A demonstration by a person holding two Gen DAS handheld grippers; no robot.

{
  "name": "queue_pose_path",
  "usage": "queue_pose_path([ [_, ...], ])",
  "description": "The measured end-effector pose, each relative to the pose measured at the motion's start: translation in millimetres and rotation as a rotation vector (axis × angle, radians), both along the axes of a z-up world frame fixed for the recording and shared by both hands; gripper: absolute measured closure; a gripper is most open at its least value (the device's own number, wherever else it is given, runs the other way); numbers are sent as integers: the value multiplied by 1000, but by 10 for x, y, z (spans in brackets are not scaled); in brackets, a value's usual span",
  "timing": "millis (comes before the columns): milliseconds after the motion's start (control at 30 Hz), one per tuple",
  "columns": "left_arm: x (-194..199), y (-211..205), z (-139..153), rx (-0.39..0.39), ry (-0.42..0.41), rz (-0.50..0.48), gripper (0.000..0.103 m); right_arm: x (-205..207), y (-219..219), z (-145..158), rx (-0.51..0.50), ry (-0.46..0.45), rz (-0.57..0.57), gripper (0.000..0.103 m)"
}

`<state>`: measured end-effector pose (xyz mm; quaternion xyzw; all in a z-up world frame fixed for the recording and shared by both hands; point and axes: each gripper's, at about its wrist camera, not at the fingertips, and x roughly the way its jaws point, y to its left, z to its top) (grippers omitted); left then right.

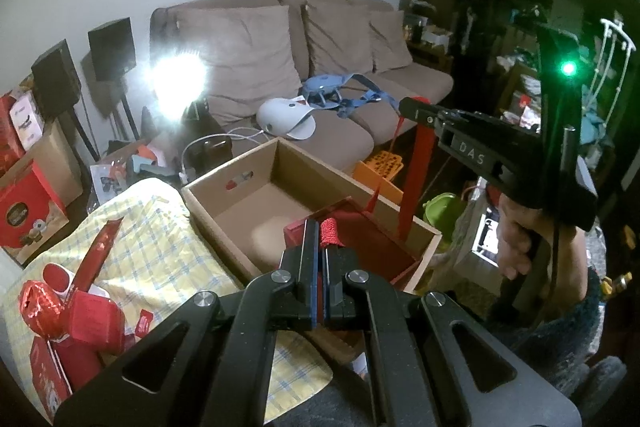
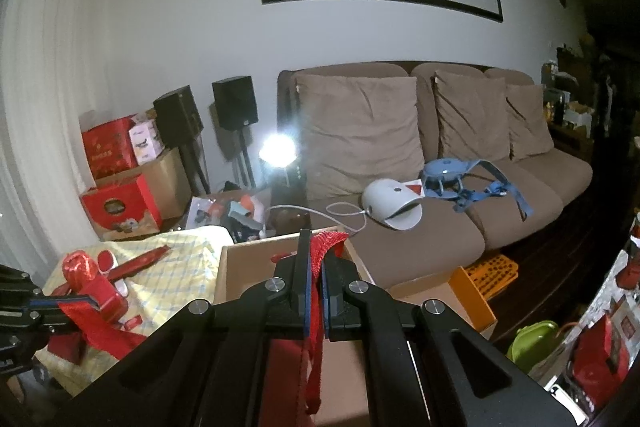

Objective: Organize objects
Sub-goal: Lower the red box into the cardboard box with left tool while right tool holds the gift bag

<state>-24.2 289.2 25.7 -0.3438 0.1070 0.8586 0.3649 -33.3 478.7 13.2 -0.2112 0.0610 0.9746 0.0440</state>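
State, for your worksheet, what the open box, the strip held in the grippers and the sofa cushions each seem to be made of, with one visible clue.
Open box: plain brown corrugated cardboard, matte; cut hand-hole in its wall.
Red strip: probably woven fabric ribbon; meshy weave, hangs limp from the right gripper, which is shut on it.
Sofa cushions: soft suede-like cloth, matte tan, creased and dented.

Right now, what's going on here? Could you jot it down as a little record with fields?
place: living room, brown sofa behind
left gripper: shut on a red woven strap
right gripper: shut on a red ribbon
container: open cardboard box, a red item inside near the grippers
waiting nearby: red gift boxes on a yellow checked cloth
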Motion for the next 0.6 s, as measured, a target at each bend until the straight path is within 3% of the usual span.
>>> queue_pose_path([
  [600, -17, 9, -119, -18, -31, -2, 102, -56, -75, -60, 15, -32, 39, 101],
])
